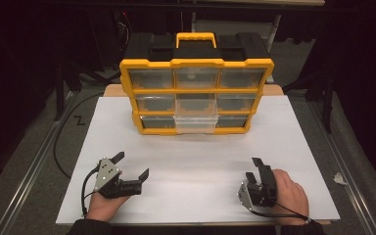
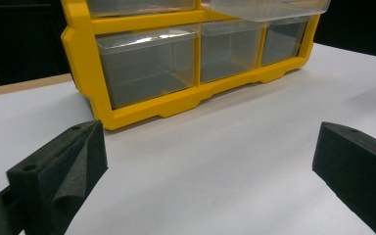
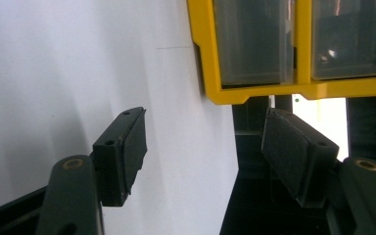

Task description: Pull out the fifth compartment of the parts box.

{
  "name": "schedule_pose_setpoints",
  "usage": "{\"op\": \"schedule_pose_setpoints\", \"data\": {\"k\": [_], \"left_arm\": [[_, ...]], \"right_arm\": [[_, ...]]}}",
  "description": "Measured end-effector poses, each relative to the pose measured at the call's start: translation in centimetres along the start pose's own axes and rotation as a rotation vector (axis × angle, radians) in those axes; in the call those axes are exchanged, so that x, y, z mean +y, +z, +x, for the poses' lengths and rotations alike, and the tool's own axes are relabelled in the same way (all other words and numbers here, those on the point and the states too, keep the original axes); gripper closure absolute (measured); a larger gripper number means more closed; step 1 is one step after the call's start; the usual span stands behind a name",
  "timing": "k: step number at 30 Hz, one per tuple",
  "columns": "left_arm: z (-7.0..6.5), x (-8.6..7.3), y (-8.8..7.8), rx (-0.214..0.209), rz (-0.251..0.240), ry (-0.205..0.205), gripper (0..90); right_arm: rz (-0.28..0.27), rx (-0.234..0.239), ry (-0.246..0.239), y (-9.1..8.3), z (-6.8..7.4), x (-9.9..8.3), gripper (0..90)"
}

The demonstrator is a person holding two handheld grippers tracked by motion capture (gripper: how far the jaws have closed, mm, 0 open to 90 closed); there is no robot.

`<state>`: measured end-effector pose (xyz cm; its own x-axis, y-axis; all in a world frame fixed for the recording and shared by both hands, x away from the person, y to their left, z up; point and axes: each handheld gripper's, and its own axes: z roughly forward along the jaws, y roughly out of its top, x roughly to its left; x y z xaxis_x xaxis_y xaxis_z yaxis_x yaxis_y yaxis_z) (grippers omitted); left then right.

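The left gripper point(image 1: 133, 164), held low over the near left of the white table point(image 1: 200, 156), has its jaws spread wide with nothing between them, and the right gripper point(image 1: 254, 169) at the near right is rolled onto its side, jaws also apart and empty. Well beyond both, at the table's far middle, stands a yellow drawer organizer point(image 1: 196, 95) with clear bins, its bottom-centre drawer point(image 1: 195, 123) pulled partly out.
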<state>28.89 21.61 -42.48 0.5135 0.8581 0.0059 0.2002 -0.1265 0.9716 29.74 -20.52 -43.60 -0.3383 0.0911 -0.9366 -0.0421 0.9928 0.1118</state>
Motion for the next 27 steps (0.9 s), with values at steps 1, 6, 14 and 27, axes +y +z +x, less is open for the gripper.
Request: {"op": "schedule_pose_setpoints", "data": {"k": [1, 6, 14, 27], "left_arm": [[0.0, 0.0, 0.0, -0.002, 0.002, 0.002, 0.4], [0.1, -0.1, -0.1, 0.0, 0.003, 0.0, 0.4], [0.2, -0.1, 0.0, -0.003, 0.004, 0.0, 0.4], [0.1, -0.1, 0.0, -0.005, 0.005, -0.003, 0.4]], "right_arm": [[0.0, 0.002, -0.002, 0.0, 0.1, 0.0, 33.2], [-0.005, 0.004, -0.001, 0.1, 0.2, 0.1, 28.9], [-0.017, -0.019, 0.004, 0.4, 0.0, 0.0, 0.7], [-0.015, -0.029, 0.13, 0.1, -0.5, -0.9, 0.6]]}}
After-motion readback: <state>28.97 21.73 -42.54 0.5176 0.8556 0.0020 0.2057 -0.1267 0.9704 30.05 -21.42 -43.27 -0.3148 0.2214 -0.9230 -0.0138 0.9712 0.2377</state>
